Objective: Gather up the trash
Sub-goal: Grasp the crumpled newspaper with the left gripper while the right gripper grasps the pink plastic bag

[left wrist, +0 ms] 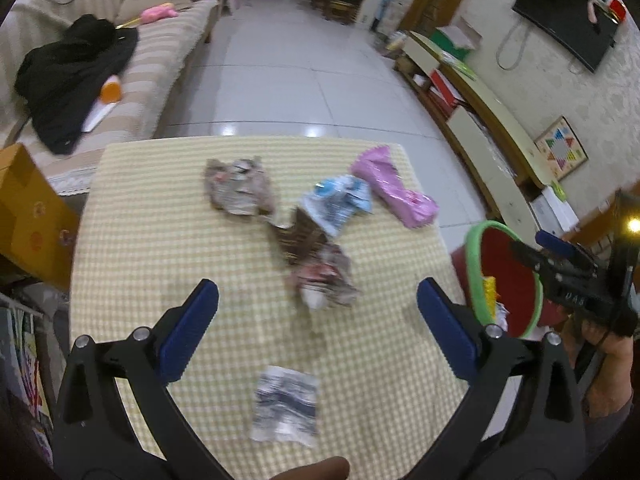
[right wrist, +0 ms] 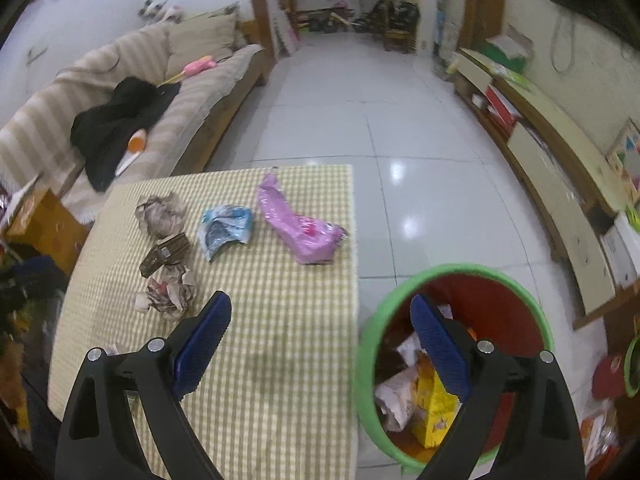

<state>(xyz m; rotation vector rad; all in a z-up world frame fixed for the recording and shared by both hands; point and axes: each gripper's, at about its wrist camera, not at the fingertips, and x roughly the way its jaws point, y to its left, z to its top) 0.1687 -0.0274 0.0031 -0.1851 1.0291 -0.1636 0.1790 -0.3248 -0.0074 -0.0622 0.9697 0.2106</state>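
A table covered in a yellow-and-white checked cloth (left wrist: pixel 160 240) is seen from both wrist cameras, with several pieces of litter scattered on it. The left gripper (left wrist: pixel 318 306) is held above the near half of the table, its blue-padded fingers (left wrist: pixel 190 330) spread wide and nothing caught between them. A crumpled grey-and-white paper scrap (left wrist: pixel 286 406) lies flat on the cloth just below the gap of that gripper, apart from the rest. Ahead of it a crumpled pink-and-white wrapper (left wrist: pixel 326 280) is found touching a dark brown wrapper (left wrist: pixel 296 236), which in turn meets a light blue-and-white plastic packet (left wrist: pixel 338 202). A crumpled brownish paper ball (left wrist: pixel 240 190) sits to the left of these, and a pink plastic bag (left wrist: pixel 394 188) lies near the far right edge of the table. The right gripper (right wrist: pixel 320 340) is likewise parted and empty, poised over the table's right edge, one finger over the cloth and the other over a red bin with a green rim (right wrist: pixel 520 320) standing on the tiled floor beside the table. A yellow carton (right wrist: pixel 432 408) and pale crumpled papers are noted inside the bin.
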